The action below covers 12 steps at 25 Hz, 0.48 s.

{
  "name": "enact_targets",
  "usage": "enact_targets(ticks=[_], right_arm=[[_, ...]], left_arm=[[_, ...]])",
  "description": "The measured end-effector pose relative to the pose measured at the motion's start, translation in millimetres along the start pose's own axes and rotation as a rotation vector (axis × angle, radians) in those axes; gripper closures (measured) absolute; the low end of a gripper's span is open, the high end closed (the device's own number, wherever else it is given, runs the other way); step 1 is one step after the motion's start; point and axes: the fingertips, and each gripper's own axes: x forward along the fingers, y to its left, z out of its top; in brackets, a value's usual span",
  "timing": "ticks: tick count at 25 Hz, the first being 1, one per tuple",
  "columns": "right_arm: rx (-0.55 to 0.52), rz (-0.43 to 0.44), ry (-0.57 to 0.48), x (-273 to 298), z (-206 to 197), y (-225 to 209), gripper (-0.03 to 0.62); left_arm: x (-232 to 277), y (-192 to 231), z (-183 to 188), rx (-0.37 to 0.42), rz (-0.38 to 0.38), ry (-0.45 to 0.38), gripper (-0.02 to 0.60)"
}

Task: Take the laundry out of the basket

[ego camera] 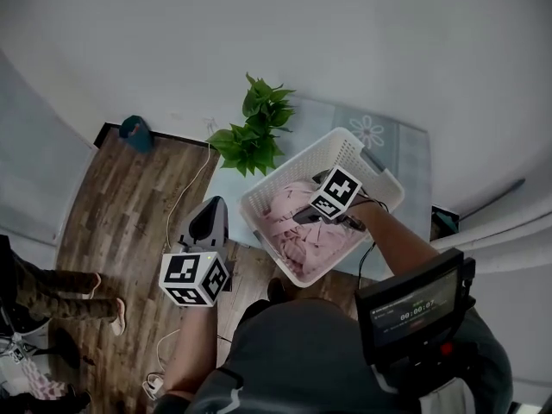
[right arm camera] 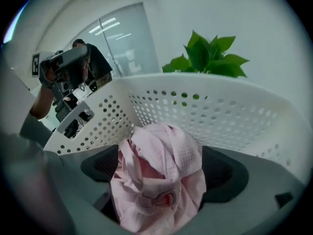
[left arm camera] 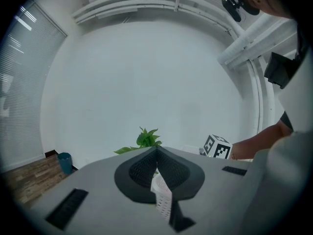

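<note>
A white perforated laundry basket (ego camera: 345, 141) stands on a pale mat, with crumpled pink laundry (ego camera: 289, 222) inside it. My right gripper (ego camera: 304, 216) reaches down into the basket. In the right gripper view its jaws stand wide open (right arm camera: 164, 168), a bunched pink cloth (right arm camera: 161, 180) lies between the pads, and the basket wall (right arm camera: 220, 111) rises just behind. My left gripper (ego camera: 211, 210) hangs over the wood floor left of the basket, apart from it. In its own view the jaws (left arm camera: 156, 151) meet at the tip with nothing in them.
A green potted plant (ego camera: 254, 132) stands just behind the basket's far-left side. A teal bin (ego camera: 135, 132) sits by the wall on the wood floor (ego camera: 129, 205), and a white cable (ego camera: 185, 192) runs across the boards. Another person's legs (ego camera: 60, 291) are at the far left.
</note>
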Motion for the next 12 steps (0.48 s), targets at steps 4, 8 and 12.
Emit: enact_targets(ticks=[4,8,12], right_arm=[[-0.005,0.065,0.149,36,-33,1,0.083],[0.002,0.077,0.236,66,-54,-2,0.083],[-0.025,0.101,0.256,81,-57,3,0.083]], left_arm=[[3,12,-7,-0.011,0.006,0.009,0.578],[5,19,-16,-0.025,0.008,0.030,0.578],[3,25,-22,-0.035,0.016,0.037,0.578]])
